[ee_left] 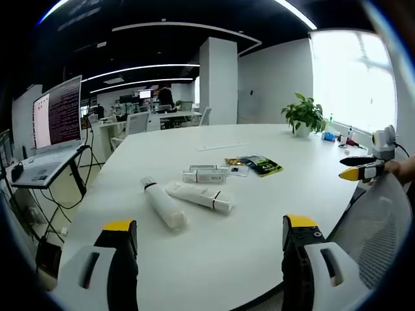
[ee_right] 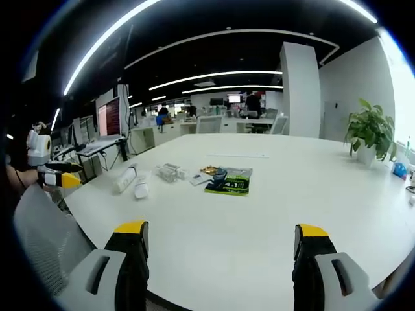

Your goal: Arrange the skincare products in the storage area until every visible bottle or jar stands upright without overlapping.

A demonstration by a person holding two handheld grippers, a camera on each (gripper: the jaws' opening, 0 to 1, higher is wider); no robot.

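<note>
Jaws of the left gripper (ee_left: 211, 249) stand apart and empty; the right gripper (ee_right: 220, 253) is likewise spread. Ahead of the left jaws, a white plastic bottle with a dark neck band (ee_left: 163, 203) lies flat on the white round table (ee_left: 272, 194), its long axis pointing away. The left gripper looks nearer to it.

We see a smooth, matt white table (ee_left: 272, 214) that looks laminated. On it lie white tubes (ee_left: 201, 195) of smooth plastic with a soft sheen, and a glossy green printed packet (ee_left: 262, 166) that catches the light. A chair back (ee_left: 373, 227) shows grey woven mesh. Our left gripper (ee_left: 211, 243) looks like matt black and white plastic, its tips yellow.
</note>
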